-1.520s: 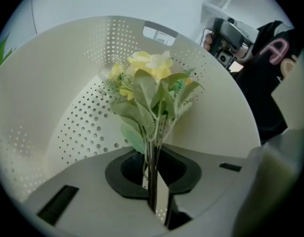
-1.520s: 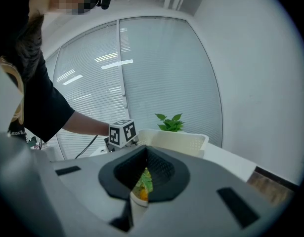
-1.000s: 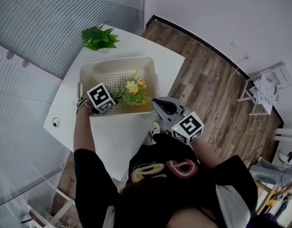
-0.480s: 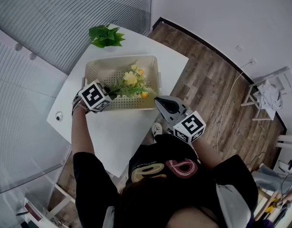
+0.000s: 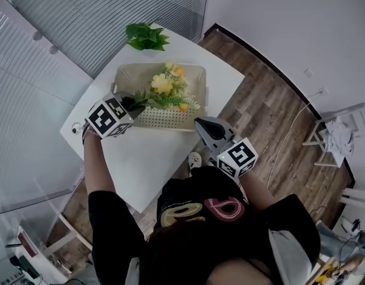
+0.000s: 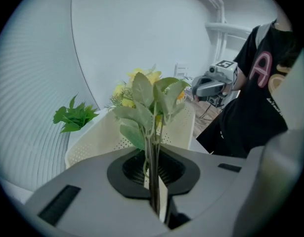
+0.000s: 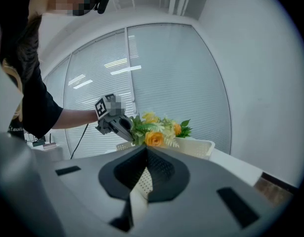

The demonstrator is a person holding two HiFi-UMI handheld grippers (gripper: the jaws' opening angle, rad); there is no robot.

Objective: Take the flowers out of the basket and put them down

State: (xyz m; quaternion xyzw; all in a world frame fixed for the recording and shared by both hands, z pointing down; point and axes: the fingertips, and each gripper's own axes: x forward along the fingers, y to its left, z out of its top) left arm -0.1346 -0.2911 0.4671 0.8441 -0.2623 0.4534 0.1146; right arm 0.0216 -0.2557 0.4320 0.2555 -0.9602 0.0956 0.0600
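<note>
**Head view.** A white table (image 5: 148,159) carries a cream perforated plastic basket (image 5: 191,79). At the basket's 12 o'clock, near the table's far corner, lies a loose sprig of green leaves (image 5: 146,37). The bunch of yellow and orange artificial flowers with green foliage (image 5: 164,88) lies across the basket's opening, blooms towards 1 o'clock and stems towards 8 o'clock. The left gripper (image 5: 135,101) has those stems at the basket's 8 o'clock edge. The right gripper (image 5: 200,123) hangs just off the basket's 4 o'clock corner, apart from it, over the table edge and the brown wooden floor (image 5: 259,111).

**Left gripper view.** The left gripper (image 6: 152,174) has its jaws nearly together, pinching the thin green stems, which run straight up between the pads. The flowers (image 6: 149,95) rise upright from the grip, pale leaves in front and yellow blooms behind. The basket (image 6: 107,135) sits below and behind them, the sprig of green leaves (image 6: 75,116) at its 9 o'clock. The right gripper (image 6: 211,86) shows at 2 o'clock.

**Right gripper view.** The right gripper (image 7: 144,152) has its jaws drawn narrow, with nothing between them. Beyond, the left gripper (image 7: 119,125) holds the flowers (image 7: 156,130) with the blooms above the rim of the basket (image 7: 198,147). Whether the foliage touches the basket cannot be told.
</note>
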